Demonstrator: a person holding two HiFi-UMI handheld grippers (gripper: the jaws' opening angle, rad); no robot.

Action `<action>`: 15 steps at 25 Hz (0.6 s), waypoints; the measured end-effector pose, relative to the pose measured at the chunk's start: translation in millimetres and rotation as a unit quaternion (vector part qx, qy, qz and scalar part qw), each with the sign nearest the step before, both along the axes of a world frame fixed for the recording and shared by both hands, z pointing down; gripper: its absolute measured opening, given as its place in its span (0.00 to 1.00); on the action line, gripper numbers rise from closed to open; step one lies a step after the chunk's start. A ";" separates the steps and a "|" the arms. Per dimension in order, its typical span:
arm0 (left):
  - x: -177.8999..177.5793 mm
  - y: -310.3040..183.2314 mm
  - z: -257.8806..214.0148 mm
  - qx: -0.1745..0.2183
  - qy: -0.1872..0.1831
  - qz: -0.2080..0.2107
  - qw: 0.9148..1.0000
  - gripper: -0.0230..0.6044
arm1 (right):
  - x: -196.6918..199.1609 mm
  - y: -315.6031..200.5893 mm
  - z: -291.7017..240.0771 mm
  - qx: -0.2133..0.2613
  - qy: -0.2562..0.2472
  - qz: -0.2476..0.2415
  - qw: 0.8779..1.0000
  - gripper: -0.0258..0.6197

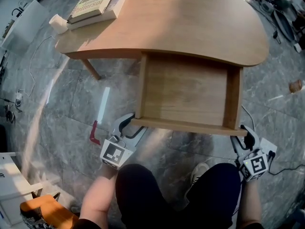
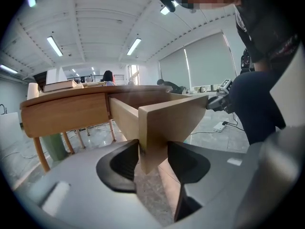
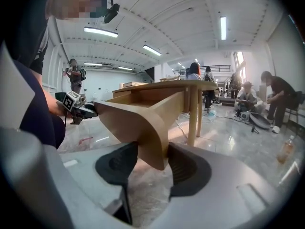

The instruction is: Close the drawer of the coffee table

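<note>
The coffee table (image 1: 190, 27) has its drawer (image 1: 186, 87) standing well out from under the top. My left gripper (image 1: 126, 126) and right gripper (image 1: 244, 135) each pinch a front corner. If I push unevenly, I reckon it skews and jams.

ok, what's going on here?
A person kneels at the coffee table, whose drawer is pulled well out and looks empty. The left hand-held gripper is clamped on the drawer's left front corner, and the right hand-held gripper on its right front corner. Both sets of jaws press on the wood. The drawer has not been pushed in yet.
</note>
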State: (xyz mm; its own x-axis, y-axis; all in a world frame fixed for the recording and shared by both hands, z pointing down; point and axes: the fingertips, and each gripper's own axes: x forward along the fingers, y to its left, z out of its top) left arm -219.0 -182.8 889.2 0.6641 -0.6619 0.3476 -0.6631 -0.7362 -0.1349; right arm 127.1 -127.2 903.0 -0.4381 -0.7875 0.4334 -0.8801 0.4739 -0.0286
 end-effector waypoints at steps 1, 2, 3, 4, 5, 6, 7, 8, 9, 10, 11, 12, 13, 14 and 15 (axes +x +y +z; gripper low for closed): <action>-0.4 -0.3 0.8 -0.006 -0.007 -0.003 1.000 0.36 | 1.1 0.6 0.3 -0.004 0.003 0.002 1.000 0.35; -1.1 -1.2 0.2 -0.011 -0.012 -0.007 1.000 0.36 | 0.6 -0.5 -2.4 -0.001 0.002 0.004 1.000 0.35; -1.9 -3.0 -1.8 -0.013 -0.014 -0.013 1.000 0.35 | -0.7 -2.9 -7.1 0.007 0.000 0.004 1.000 0.35; -2.6 -5.7 -4.0 -0.014 -0.015 -0.018 1.000 0.35 | -1.9 -5.8 -11.6 0.014 -0.003 0.005 1.000 0.35; -3.3 -9.2 -5.4 -0.014 -0.019 -0.020 1.000 0.35 | -2.3 -9.0 -14.9 0.018 -0.004 0.007 1.000 0.35; -3.7 -13.4 -6.5 -0.014 -0.023 -0.022 0.999 0.35 | -2.3 -12.5 -16.9 0.020 -0.004 0.009 1.000 0.35; -3.7 -18.1 -8.0 -0.013 -0.028 -0.024 0.999 0.35 | -2.2 -16.1 -17.9 0.020 -0.003 0.011 1.000 0.35; -3.7 -22.5 -9.5 -0.014 -0.032 -0.027 0.999 0.35 | -2.4 -19.0 -18.1 0.017 -0.001 0.011 1.000 0.35; -3.8 -26.1 -10.1 -0.017 -0.035 -0.029 0.999 0.35 | -2.9 -21.0 -17.9 0.013 0.000 0.011 1.000 0.35; -4.5 -29.0 -10.2 -0.019 -0.038 -0.032 0.999 0.35 | -3.8 -22.4 -17.9 0.009 0.002 0.010 1.000 0.35; -5.6 -31.5 -10.2 -0.022 -0.041 -0.034 0.998 0.36 | -5.1 -23.3 -18.0 0.006 0.005 0.007 1.000 0.35; -6.8 -33.8 -10.4 -0.024 -0.043 -0.034 0.998 0.36 | -6.5 -24.3 -18.0 0.003 0.010 0.004 1.000 0.35; -7.5 -35.7 -10.8 -0.027 -0.045 -0.033 0.998 0.36 | -7.8 -25.3 -17.9 -0.001 0.016 0.001 1.000 0.35; -7.8 -37.4 -11.1 -0.029 -0.047 -0.033 0.998 0.36 | -8.7 -26.4 -18.0 -0.005 0.022 -0.001 1.000 0.35; -7.6 -38.8 -11.3 -0.032 -0.048 -0.032 0.998 0.36 | -9.2 -27.4 -18.4 -0.009 0.030 -0.002 1.000 0.35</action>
